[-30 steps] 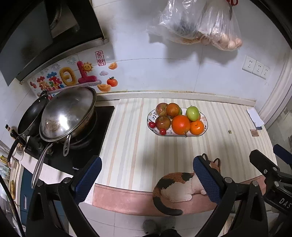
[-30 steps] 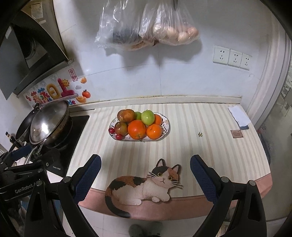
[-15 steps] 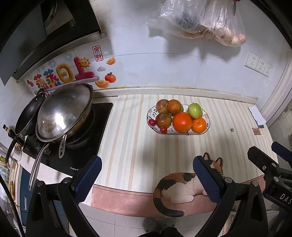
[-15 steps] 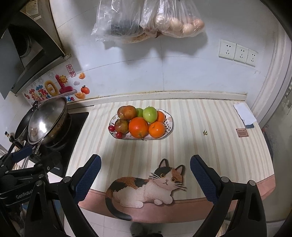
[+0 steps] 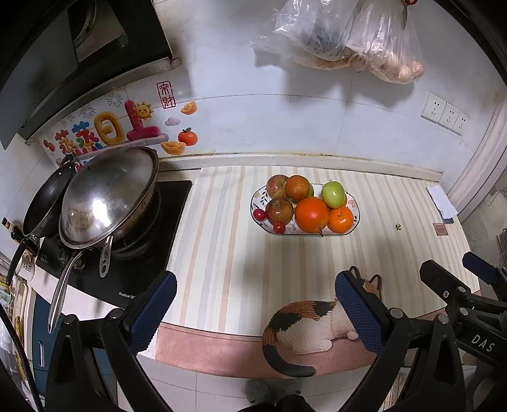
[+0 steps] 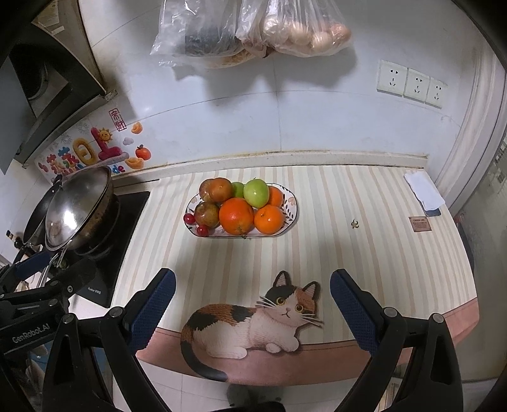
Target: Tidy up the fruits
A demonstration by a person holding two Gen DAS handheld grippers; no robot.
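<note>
A patterned oval plate [image 5: 258,194] [image 6: 291,202] stands mid-counter on the striped mat, piled with fruit: a big orange [image 5: 311,214] [image 6: 236,215], a smaller orange [image 5: 340,219] [image 6: 268,219], a green apple [image 5: 332,194] [image 6: 256,192], reddish apples [image 5: 279,211] [image 6: 207,214] and red cherries [image 5: 259,215] [image 6: 189,218]. My left gripper [image 5: 255,302] hangs open near the counter's front edge, well short of the plate. My right gripper [image 6: 252,301] is open too, above the cat picture, holding nothing.
A steel wok [image 5: 107,198] [image 6: 76,209] and a dark pan [image 5: 47,206] sit on the black hob at the left. Plastic bags [image 5: 348,38] [image 6: 250,28] hang on the wall. A white cloth [image 6: 423,190] and a small card [image 6: 419,223] lie at the right. Wall sockets [image 6: 412,84].
Both grippers have drifted slightly, so the plate sits a little lower and more central in each view. Nothing on the counter has moved. Both stay open.
</note>
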